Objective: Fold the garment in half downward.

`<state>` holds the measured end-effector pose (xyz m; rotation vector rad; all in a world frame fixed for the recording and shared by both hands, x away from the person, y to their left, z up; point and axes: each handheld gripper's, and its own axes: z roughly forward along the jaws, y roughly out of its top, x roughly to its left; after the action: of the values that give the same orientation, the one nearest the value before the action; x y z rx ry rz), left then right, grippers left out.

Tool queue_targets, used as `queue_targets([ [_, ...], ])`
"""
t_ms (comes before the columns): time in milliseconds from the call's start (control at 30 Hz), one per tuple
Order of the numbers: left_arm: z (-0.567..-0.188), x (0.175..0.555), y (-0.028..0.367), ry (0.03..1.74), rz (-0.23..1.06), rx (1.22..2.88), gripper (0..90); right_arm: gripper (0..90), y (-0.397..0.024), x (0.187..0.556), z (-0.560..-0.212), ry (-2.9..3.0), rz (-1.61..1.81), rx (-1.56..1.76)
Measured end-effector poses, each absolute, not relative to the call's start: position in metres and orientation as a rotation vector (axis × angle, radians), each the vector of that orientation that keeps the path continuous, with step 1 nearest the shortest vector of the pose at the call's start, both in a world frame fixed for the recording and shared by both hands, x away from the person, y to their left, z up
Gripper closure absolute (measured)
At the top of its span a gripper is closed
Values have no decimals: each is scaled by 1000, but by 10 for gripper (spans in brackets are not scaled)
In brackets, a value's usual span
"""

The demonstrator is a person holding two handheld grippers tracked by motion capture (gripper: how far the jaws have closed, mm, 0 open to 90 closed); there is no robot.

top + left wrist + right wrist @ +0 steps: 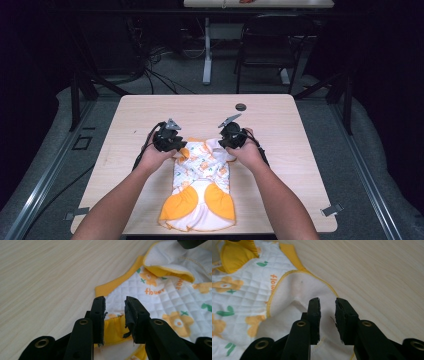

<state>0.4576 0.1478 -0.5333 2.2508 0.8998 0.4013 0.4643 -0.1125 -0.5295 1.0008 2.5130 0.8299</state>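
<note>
1. I am holding both grippers over the far end of a small quilted white garment (pixel 201 186) with orange trim and an orange flower print, which is lying flat along the near half of the pale wooden table (pixel 280 125), its two orange-panelled flaps pointing toward me.
2. My left gripper (pixel 115 315) is standing with its jaws parted to a middling gap. The orange ribbed edge and the quilted cloth are showing between the pads (pixel 98 315), and nothing is being pinched.
3. My right gripper (pixel 327 317) is also parted about halfway, above a turned-back white fleecy lining, with the cloth lying loose beneath and not being pressed.
4. I judge the two tools are sitting at opposite corners of the top edge because that placing suits folding or smoothing the garment evenly from both sides.
5. From the high view, my hands (pixel 155 157) and the gripper bodies are covering the garment's top corners, so I cannot tell how the fold there is lying.
6. A small dark round disc (pixel 241 106) is sitting on the far table edge; I cannot make out what it is.
</note>
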Motion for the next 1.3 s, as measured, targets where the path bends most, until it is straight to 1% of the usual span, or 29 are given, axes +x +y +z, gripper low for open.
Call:
queue_targets([
  [133,-541,465,153,946,406,2264,676,711,-113,470,-537,2495,792,1031],
  [333,-548,470,155,971,428,2270,634,674,-111,475,-544,2481,779,1070],
  [500,-555,470,152,974,421,2278,601,652,-108,475,-551,2501,758,1099],
  [600,-560,470,151,983,396,2281,574,618,-108,476,-557,2526,748,1119],
  [667,-565,469,152,993,408,2284,558,596,-110,477,-558,2530,752,1127],
  [800,-569,468,154,1010,400,2284,530,589,-114,480,-561,2546,772,1171],
  [900,-569,468,154,1000,394,2294,531,598,-115,481,-562,2544,798,1217],
  [1033,-569,468,154,1001,376,2286,561,601,-115,481,-562,2552,788,1203],
  [1067,-570,468,154,999,365,2283,577,614,-114,480,-562,2553,793,1204],
  [1133,-570,469,155,1002,356,2278,578,639,-114,480,-562,2551,805,1214],
  [1300,-570,468,155,988,329,2271,662,692,-115,478,-563,2542,834,1244],
])
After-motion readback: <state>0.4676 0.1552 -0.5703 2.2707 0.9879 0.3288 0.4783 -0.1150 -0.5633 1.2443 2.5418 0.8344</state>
